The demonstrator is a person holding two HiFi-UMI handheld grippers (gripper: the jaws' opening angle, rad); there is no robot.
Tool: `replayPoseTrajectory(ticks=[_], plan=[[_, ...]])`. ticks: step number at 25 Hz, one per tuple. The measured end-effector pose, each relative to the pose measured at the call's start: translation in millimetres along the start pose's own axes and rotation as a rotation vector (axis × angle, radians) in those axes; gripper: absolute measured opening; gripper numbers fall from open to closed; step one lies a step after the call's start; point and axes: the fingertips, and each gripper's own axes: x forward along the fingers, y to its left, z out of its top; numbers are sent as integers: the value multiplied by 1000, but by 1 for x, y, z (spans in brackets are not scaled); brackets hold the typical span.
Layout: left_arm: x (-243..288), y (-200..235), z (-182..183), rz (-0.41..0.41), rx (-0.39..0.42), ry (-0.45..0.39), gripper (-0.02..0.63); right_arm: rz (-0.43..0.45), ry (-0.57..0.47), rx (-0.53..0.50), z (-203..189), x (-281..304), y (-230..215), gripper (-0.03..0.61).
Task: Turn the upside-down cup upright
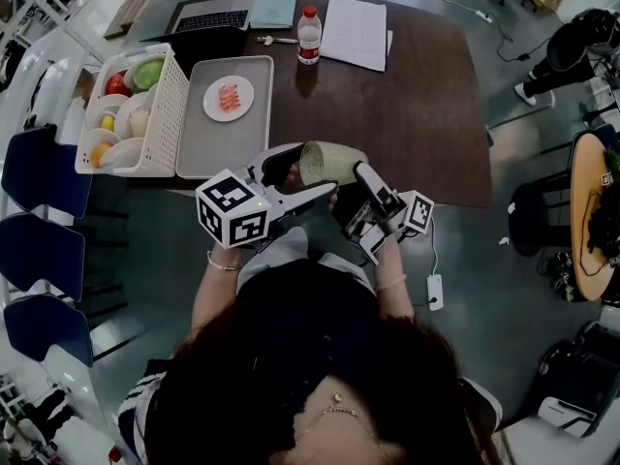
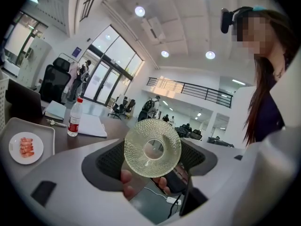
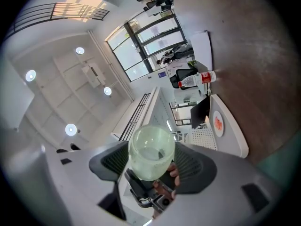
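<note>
Pale green textured glass cup (image 1: 329,163) is held in the air on its side, centre of the head view, just over the near edge of the dark brown table (image 1: 417,114) and not touching it. Both grippers are on it at once. Left gripper (image 1: 302,178) comes in from the lower left, marker cube towards the person. In the left gripper view its jaws are narrowed down onto the cup's sides, and the round dimpled base of the cup (image 2: 152,147) faces the camera between the dark pads. Right gripper (image 1: 356,184) comes in from the lower right. The right gripper view looks into the open mouth of the cup (image 3: 151,153), and the jaws likewise press against it on either side. Fingers (image 2: 126,178) of a hand show below the cup in the left gripper view. Further up the table, upper left of the head view: a grey rectangular tray (image 1: 218,148) carrying a small white plate (image 1: 229,98) of pink-red food pieces, and just left of it a white perforated basket (image 1: 165,114) with bowls and coloured produce. At the far edge are a clear plastic bottle with a red cap (image 1: 309,35), white paper sheets (image 1: 355,32) to its right and a laptop (image 1: 208,17) to its left.
</note>
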Motion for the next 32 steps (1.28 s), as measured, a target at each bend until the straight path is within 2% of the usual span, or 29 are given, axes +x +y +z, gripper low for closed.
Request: replayPoseTrajectory(ticks=[5, 13, 17, 21, 25, 32], plan=[[0, 4, -1, 9, 8, 9, 370, -30, -24, -14, 7, -6, -7, 310], [3, 23, -11, 61, 31, 76, 368, -191, -129, -106, 31, -25, -25, 310], [8, 34, -23, 109, 73, 143, 367, -298, -151, -231, 41, -33, -30, 310], [17, 48, -38, 153, 130, 231, 367, -398, -132, -402, 45, -33, -27, 308], [29, 55, -52, 165, 172, 303, 367, -468, -94, -555, 45, -28, -22, 275], [51, 65, -73, 205, 296, 431, 367, -549, -91, -652, 45, -34, -20, 185]])
